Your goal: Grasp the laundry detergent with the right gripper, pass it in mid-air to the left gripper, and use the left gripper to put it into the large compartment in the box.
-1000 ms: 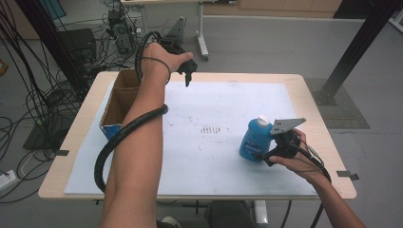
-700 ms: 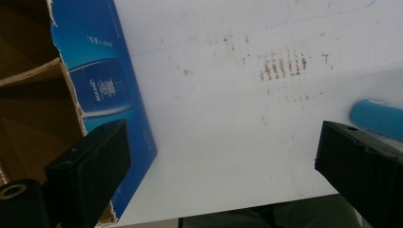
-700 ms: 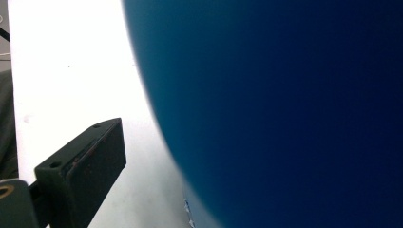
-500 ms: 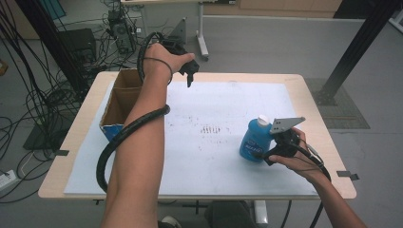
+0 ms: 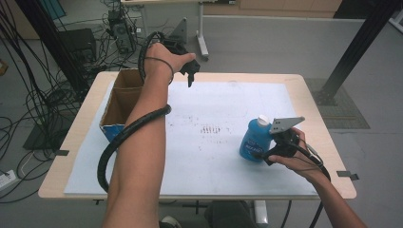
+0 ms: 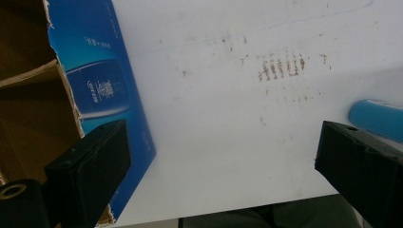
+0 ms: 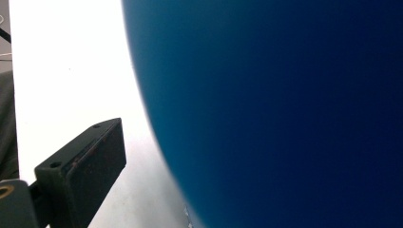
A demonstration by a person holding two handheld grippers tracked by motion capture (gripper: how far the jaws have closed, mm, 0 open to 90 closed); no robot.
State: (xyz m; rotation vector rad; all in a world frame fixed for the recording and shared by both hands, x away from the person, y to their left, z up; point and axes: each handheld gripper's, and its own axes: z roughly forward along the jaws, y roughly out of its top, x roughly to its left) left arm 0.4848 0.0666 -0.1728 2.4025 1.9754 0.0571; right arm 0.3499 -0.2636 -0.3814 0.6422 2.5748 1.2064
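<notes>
While your right gripper (image 5: 266, 153) meets the bottle (image 5: 255, 139), grip unclear; your left gripper's (image 5: 190, 73) jaws gape empty beside the box (image 5: 119, 102).

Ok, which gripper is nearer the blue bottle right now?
Right. The right gripper is up against the blue bottle, on its right side. The left gripper hangs open over the table's far edge, beside the cardboard box.

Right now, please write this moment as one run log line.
left tool: open, raised beside cardboard box | right tool: open around upright blue bottle | mat: stained
</notes>
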